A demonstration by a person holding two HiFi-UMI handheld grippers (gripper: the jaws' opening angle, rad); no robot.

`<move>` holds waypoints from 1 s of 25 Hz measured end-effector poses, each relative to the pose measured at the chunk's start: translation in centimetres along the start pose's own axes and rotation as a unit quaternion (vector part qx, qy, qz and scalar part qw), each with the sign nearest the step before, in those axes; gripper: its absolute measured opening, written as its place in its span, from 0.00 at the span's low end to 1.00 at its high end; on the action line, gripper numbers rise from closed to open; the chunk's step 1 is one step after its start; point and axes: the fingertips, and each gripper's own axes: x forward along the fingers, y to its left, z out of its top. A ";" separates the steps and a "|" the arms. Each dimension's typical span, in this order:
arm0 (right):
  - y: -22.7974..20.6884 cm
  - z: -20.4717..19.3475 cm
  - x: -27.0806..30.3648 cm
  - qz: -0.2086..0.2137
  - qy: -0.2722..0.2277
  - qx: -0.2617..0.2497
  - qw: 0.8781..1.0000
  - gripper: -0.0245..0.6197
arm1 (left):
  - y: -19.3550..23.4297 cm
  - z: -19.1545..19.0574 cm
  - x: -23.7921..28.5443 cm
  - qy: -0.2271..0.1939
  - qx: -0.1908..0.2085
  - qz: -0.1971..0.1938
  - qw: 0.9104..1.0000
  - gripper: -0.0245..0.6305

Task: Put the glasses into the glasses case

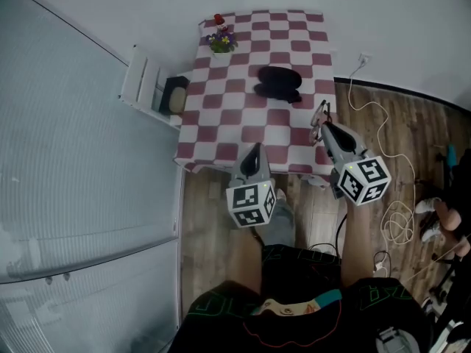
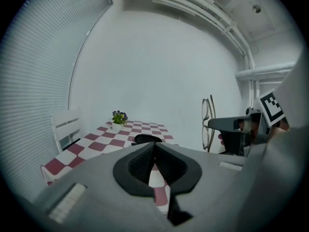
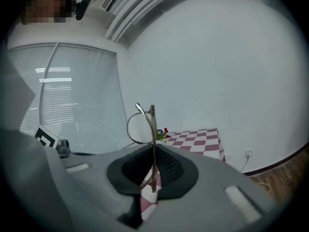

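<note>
The glasses, thin-rimmed with round lenses, stand upright between the jaws of my right gripper, which is shut on them. In the head view the glasses hang over the table's right front edge, with the right gripper behind them. In the left gripper view the glasses show at right. The black glasses case lies open on the checked table, far of both grippers. My left gripper is shut and empty near the table's front edge; its jaws meet with nothing between.
A small potted flower stands at the table's far left corner. A white chair with a dark cushion sits left of the table. White cables lie on the wooden floor at right. A window blind fills the left side.
</note>
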 end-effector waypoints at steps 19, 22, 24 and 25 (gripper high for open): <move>-4.5 0.6 9.2 -0.059 0.030 0.005 0.998 0.07 | 5.5 1.8 10.9 0.033 0.003 -0.036 0.999 0.05; -4.4 0.9 10.5 -0.064 0.040 -0.007 0.997 0.07 | 6.4 1.8 12.0 0.037 -0.009 -0.037 0.999 0.05; -4.1 0.9 11.2 -0.064 0.048 -0.021 0.997 0.07 | 6.5 1.4 12.6 0.041 -0.017 -0.040 0.998 0.05; -3.9 0.9 11.5 -0.065 0.054 -0.031 0.996 0.07 | 6.4 1.2 12.8 0.043 -0.020 -0.043 0.998 0.05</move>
